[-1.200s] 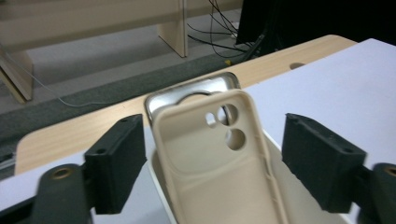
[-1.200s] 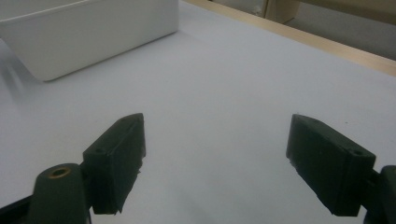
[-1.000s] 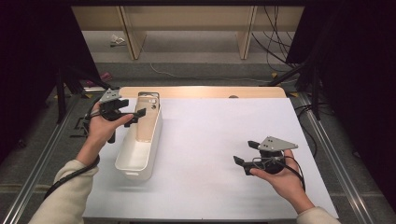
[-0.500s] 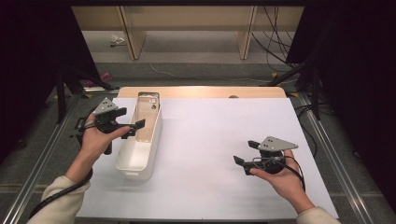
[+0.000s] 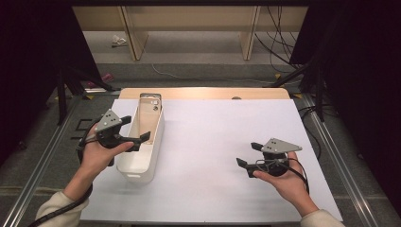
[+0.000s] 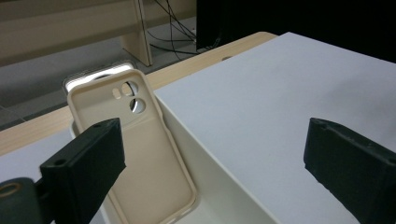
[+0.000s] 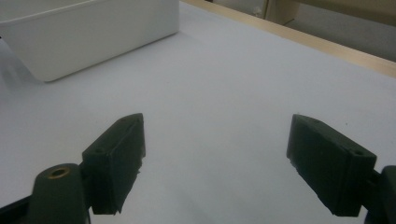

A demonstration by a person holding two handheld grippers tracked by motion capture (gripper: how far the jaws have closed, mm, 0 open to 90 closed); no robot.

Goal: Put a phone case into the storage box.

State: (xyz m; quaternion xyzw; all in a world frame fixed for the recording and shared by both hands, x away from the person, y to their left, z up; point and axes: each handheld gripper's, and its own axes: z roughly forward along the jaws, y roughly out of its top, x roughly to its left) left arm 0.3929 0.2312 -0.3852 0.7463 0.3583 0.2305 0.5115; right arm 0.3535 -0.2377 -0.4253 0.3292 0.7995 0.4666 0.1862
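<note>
**Left gripper spread beside the bin; phone case stands inside**

The left gripper sits at the left wall of the white bin, jaws spread with nothing between them; they have just been opening. In the high view one jaw tip reaches over the bin's rim. The left gripper view looks along both black jaws into the bin and resolves what the high view leaves unclear: a cream phone case leans tilted against the bin's wall, camera cut-outs at its upper end, open side facing the gripper. Behind its top edge a second, clear or silvery case shows as a bright rim; its shape is otherwise hidden. In the high view the case appears as a pale shape at the bin's far end.

The right gripper is held well apart from the bin, above the white sheet on the counter, jaws spread and empty. The right gripper view confirms this: bare white sheet lies between the two jaws, and the bin's outer wall stands farther off at upper left.
</note>
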